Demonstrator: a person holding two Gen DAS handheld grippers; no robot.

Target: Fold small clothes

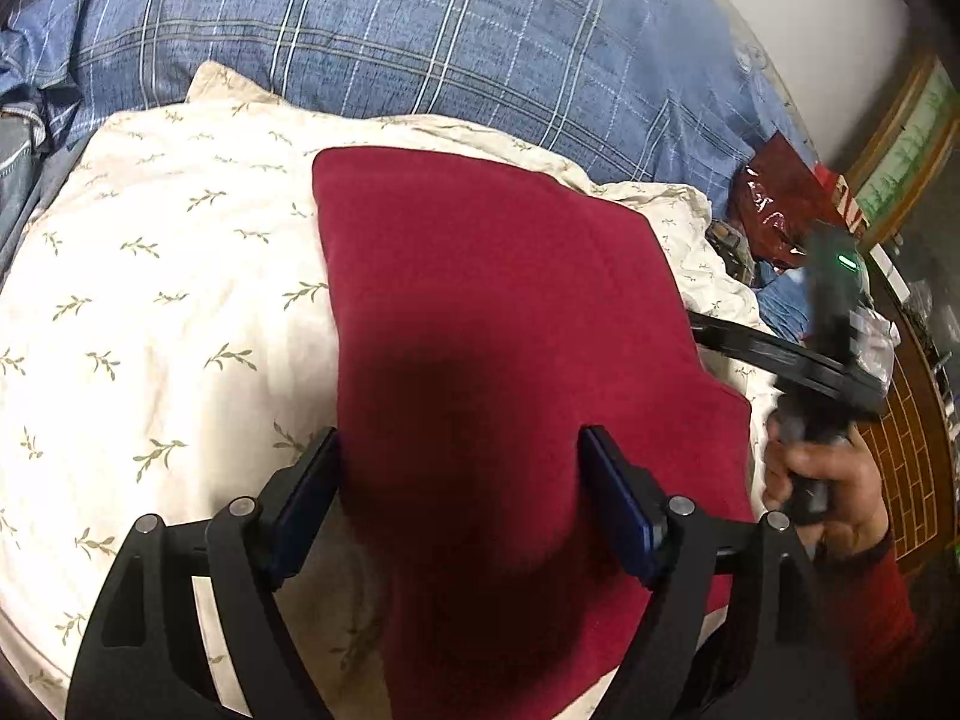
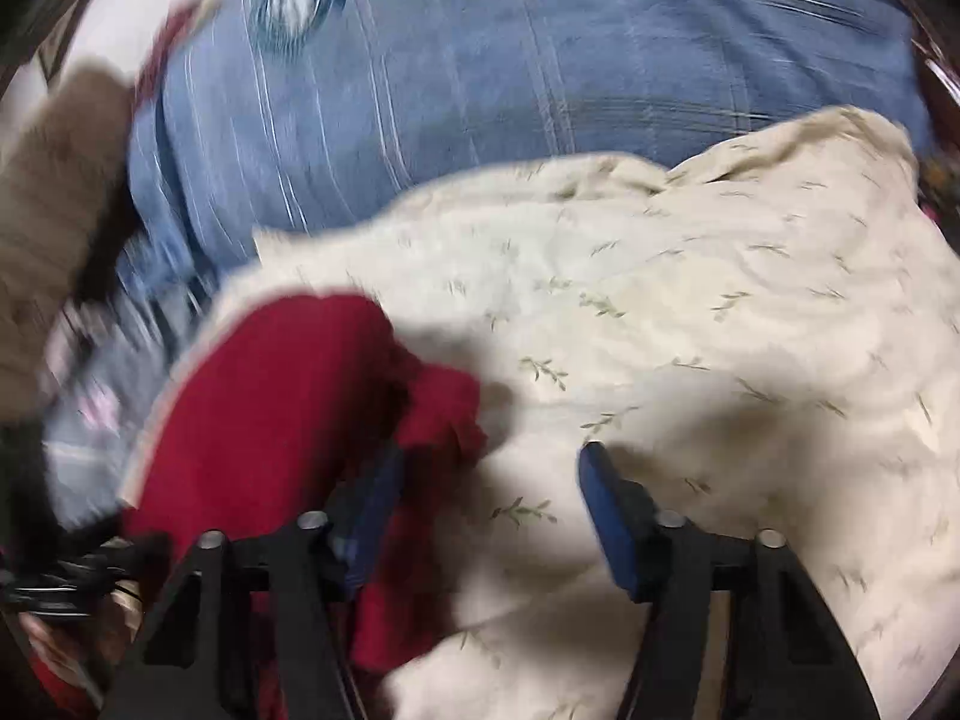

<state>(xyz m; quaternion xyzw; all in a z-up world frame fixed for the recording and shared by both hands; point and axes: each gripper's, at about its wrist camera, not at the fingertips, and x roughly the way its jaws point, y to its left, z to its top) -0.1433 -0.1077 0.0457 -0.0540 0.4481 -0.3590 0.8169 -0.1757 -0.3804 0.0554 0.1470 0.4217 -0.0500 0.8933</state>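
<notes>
The left wrist view is sharp and shows the red garment [image 1: 510,324] almost whole: folded into a tidy block with straight edges, it lies flat on a cream cloth with a green sprig print [image 1: 150,300], which covers a bed with a blue plaid cover [image 1: 420,30]. The left hand-held gripper [image 1: 459,498] hangs over the near part of the garment with its blue pads [image 1: 618,510] well apart; nothing is clamped between them, and its shadow falls dark on the red fabric.

Only this view shows the right hand-held gripper from outside: at the right edge a hand [image 1: 834,486] in a red sleeve grips its black handle, a small green light glowing on the body above. Beyond it lie a dark red shiny packet [image 1: 774,204] on the bed and a wooden frame [image 1: 900,162] against the wall.

The right wrist view is smeared by motion blur. It catches the garment [image 2: 282,408] from its other side, at lower left, where a bunched corner sticks out toward the middle. The right hand-held gripper [image 2: 486,510] has its pads apart: the left pad [image 2: 372,516] lies against or just over the red edge, I cannot tell which, while the right pad sits over bare cream cloth [image 2: 720,330]. The fabric is not pinched. A blurred brownish shape [image 2: 48,228] fills the far left.
</notes>
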